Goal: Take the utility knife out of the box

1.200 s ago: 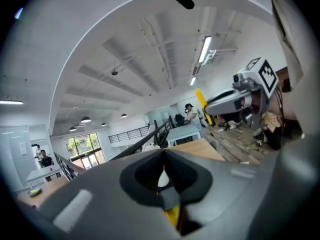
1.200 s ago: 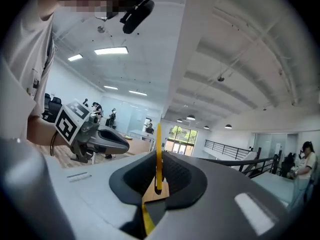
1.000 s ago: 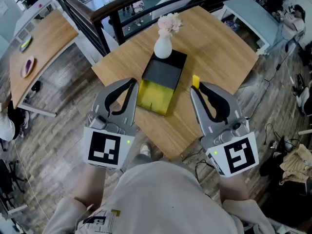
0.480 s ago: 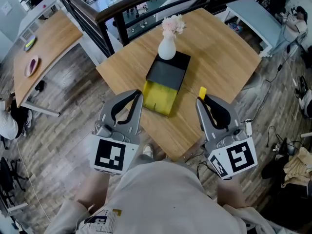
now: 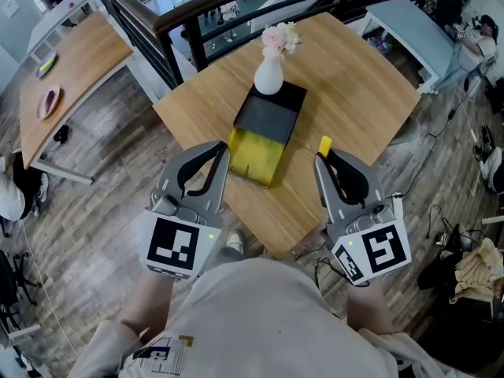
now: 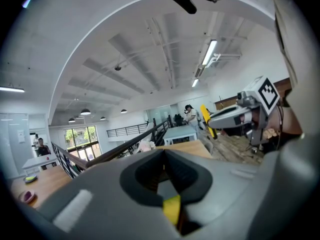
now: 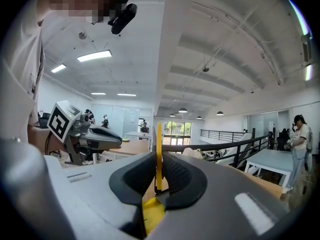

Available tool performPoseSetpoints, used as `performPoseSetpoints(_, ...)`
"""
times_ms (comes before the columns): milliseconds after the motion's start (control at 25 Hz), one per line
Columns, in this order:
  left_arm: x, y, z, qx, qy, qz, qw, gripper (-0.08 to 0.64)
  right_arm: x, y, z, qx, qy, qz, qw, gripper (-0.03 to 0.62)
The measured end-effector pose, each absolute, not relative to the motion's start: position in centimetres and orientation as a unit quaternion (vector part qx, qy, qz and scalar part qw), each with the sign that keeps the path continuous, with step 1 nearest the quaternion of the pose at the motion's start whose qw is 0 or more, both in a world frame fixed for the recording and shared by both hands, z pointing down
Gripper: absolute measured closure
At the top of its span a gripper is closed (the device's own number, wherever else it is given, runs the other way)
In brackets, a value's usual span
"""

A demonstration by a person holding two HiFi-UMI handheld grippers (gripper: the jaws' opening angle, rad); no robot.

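An open box lies on the wooden table, its black part toward the white flower vase and its yellow tray toward me. My right gripper hovers right of the box, shut on the thin yellow utility knife, whose end sticks out past the tips. From the right gripper view the knife stands on edge between the jaws. My left gripper hangs left of the box's near end, shut with nothing in it. The right gripper with the knife shows in the left gripper view.
The table's near corner lies between both grippers, with wood floor below. A dark railing runs behind the table. A second wooden table stands at left, a pale blue one at back right. Cables lie on the floor at right.
Both grippers have drawn slightly back toward my body and lower in the head view. The knife stays gripped in the right one; the box and vase have not moved.
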State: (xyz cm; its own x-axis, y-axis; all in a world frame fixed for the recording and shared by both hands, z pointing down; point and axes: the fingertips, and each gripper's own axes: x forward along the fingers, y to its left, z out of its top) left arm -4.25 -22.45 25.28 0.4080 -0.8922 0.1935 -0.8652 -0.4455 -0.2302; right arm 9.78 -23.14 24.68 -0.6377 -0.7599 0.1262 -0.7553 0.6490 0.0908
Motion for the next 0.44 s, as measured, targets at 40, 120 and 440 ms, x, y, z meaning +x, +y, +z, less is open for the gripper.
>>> performPoseSetpoints(40,-4.2,-22.4,25.2,-0.838,0.523,-0.147,0.053,0.558,9.8,-23.0,24.7,0.418,-0.905,-0.015,0.078,0.548)
performPoseSetpoints(120,-4.2,-22.4,25.2,-0.838,0.523,-0.148,0.053,0.558,9.7,-23.0,24.7,0.416,-0.906,-0.015,0.080,0.548)
performPoseSetpoints(440,-5.1,-23.3,24.9,-0.832,0.535,-0.140,0.052,0.558,9.3,-24.0,24.5,0.422,-0.903,-0.023,0.083,0.548)
